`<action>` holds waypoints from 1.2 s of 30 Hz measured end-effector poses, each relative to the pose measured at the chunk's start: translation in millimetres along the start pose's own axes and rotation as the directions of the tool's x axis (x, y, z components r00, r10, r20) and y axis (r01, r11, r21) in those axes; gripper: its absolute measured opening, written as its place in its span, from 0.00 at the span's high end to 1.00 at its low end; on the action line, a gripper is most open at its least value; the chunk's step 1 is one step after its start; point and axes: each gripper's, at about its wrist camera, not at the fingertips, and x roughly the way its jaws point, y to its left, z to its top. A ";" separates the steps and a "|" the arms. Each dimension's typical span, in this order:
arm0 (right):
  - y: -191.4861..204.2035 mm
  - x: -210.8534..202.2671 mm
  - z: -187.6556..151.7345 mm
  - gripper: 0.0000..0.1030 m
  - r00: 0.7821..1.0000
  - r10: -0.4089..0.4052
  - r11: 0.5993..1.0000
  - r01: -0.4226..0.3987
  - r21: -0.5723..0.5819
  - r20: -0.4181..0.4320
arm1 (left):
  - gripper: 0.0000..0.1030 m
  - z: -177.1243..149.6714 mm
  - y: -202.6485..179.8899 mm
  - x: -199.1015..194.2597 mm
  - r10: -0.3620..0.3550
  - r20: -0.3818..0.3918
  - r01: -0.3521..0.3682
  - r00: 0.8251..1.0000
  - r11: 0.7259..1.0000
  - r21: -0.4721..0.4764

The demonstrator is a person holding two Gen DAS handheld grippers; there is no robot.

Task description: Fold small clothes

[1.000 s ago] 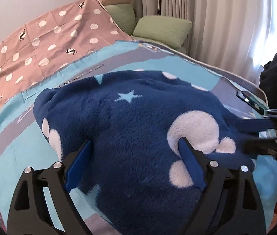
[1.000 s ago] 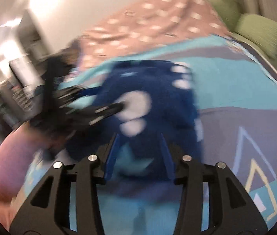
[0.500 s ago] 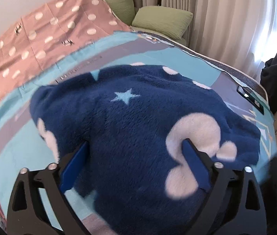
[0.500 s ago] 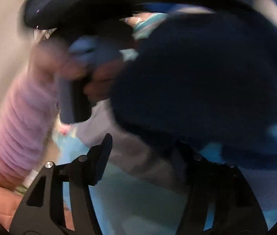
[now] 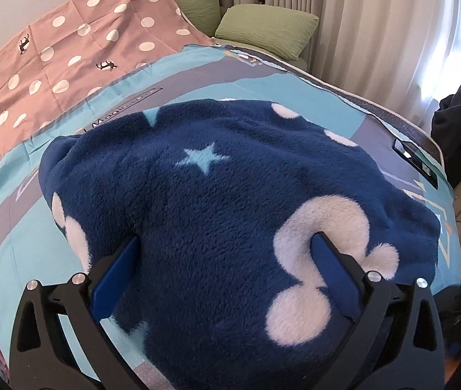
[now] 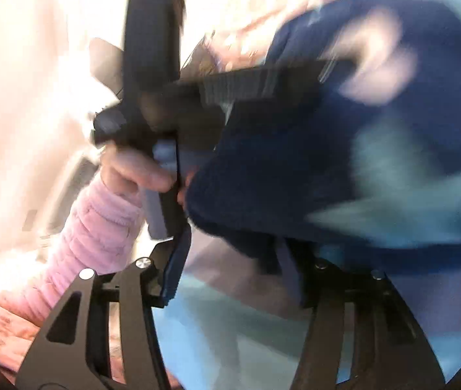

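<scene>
the left gripper [image 5: 223, 260], jaws wide, rests on the navy fleece garment [image 5: 230, 195], apparently pinning it; the right gripper [image 6: 233, 266] closes at its near hem, nothing clamped yet.

Polka-dot pink sheet [image 5: 67, 52], green pillows [image 5: 269, 27], white curtains [image 5: 360, 26], patterned blue mat [image 5: 256, 81]

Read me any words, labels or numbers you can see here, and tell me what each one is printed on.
"Magic": first word of a grey line printed on the light blue mat, just beyond the navy fleece garment; the letters after it are too small to read.
Label on the dark tag at the mat's right edge: too small to read.
Right wrist view: blurred, no text readable.
</scene>
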 end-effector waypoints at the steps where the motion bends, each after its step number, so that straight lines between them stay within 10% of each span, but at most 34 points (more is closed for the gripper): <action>1: -0.3 20.8 -4.5 0.46 0.999 0.000 1.000 0.000 0.005 -0.054 | 0.01 0.3 -0.6 0.3 0.001 -0.003 -0.001 1.000 1.000 0.002; 5: 43.1 64.4 -29.0 0.60 0.948 0.075 0.990 -0.108 -0.089 -0.311 | 0.01 -1.2 1.4 -0.9 -0.011 0.000 0.011 1.000 1.000 0.002; 8: 75.0 43.7 -38.4 0.53 0.973 -0.128 0.946 0.062 -0.318 -0.192 | 0.01 -2.1 1.4 -2.1 -0.008 0.004 0.008 1.000 1.000 0.008; 14: 52.9 -17.4 -16.7 0.49 0.981 -0.175 0.964 0.187 -0.191 0.081 | 0.01 -1.9 3.7 -2.9 -0.024 0.004 0.024 1.000 1.000 0.013; 18: 35.1 16.8 0.6 0.44 0.994 -0.099 0.991 0.103 -0.090 0.054 | 0.01 -1.9 4.0 -3.3 -0.018 0.004 0.018 1.000 1.000 0.014; 22: 62.4 46.4 -1.4 0.37 0.987 -0.154 0.958 0.161 -0.239 0.046 | 0.01 -2.3 4.9 -3.2 -0.021 0.002 0.021 1.000 1.000 0.017; 31: 50.4 2.9 13.9 0.42 0.990 -0.022 0.994 0.037 -0.107 0.140 | 0.01 -0.7 4.2 -2.3 -0.024 0.001 0.024 1.000 1.000 0.018; 36: 40.1 32.1 19.7 0.41 0.999 0.000 0.994 0.004 -0.105 0.039 | 0.01 -2.4 4.4 -3.3 -0.030 -0.004 0.030 1.000 0.999 0.028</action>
